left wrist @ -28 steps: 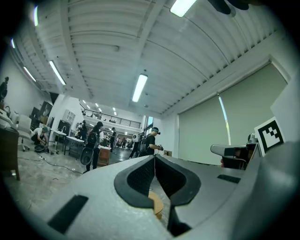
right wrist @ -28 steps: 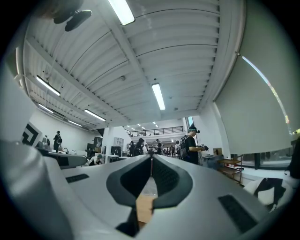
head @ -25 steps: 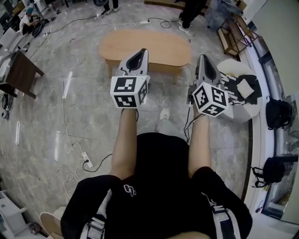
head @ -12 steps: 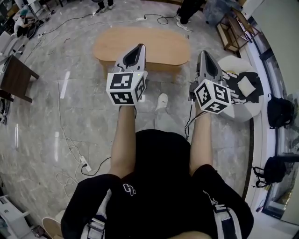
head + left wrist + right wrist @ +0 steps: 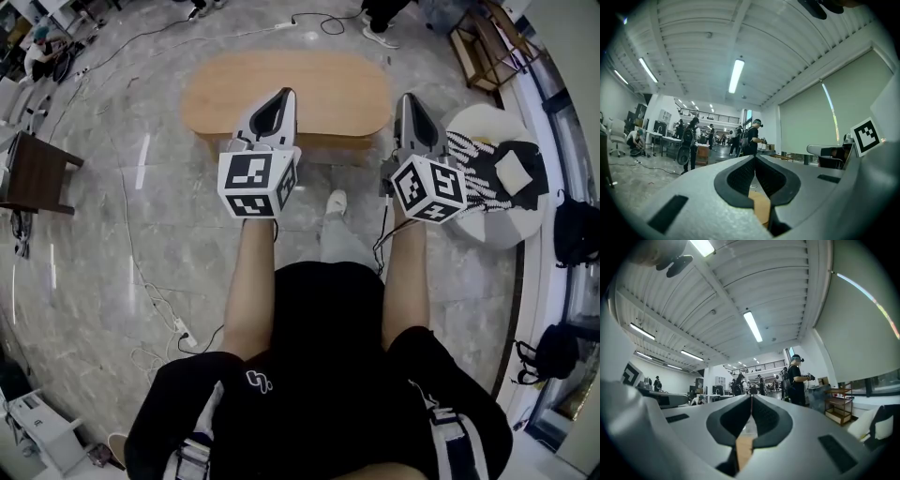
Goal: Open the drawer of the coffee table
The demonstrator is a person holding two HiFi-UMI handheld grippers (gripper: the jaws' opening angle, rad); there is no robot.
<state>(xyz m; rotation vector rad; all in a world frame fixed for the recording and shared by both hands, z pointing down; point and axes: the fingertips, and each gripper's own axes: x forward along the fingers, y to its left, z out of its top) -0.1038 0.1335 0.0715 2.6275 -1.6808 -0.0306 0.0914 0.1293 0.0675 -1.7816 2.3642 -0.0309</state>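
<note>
A light wooden oval coffee table (image 5: 328, 80) stands on the marble floor ahead of me. No drawer front shows from above. My left gripper (image 5: 280, 96) is held level above the table's near left part, jaws shut and empty. My right gripper (image 5: 410, 99) hovers by the table's near right end, also shut with nothing in it. In the left gripper view the tips (image 5: 755, 158) meet, and a sliver of tabletop (image 5: 761, 206) shows below them. The right gripper view shows closed tips (image 5: 751, 397) over the same wood (image 5: 744, 446).
A round white seat (image 5: 492, 236) with a black-and-white cloth (image 5: 483, 173) stands right of the table. A dark wooden table (image 5: 33, 173) is at left, a wooden shelf (image 5: 492, 47) at far right. Cables (image 5: 155, 295) trail across the floor. People (image 5: 689, 145) stand beyond.
The coffee table has come closer and now lies under both grippers' tips. Both grippers stayed shut and moved forward together as I stepped toward it.
</note>
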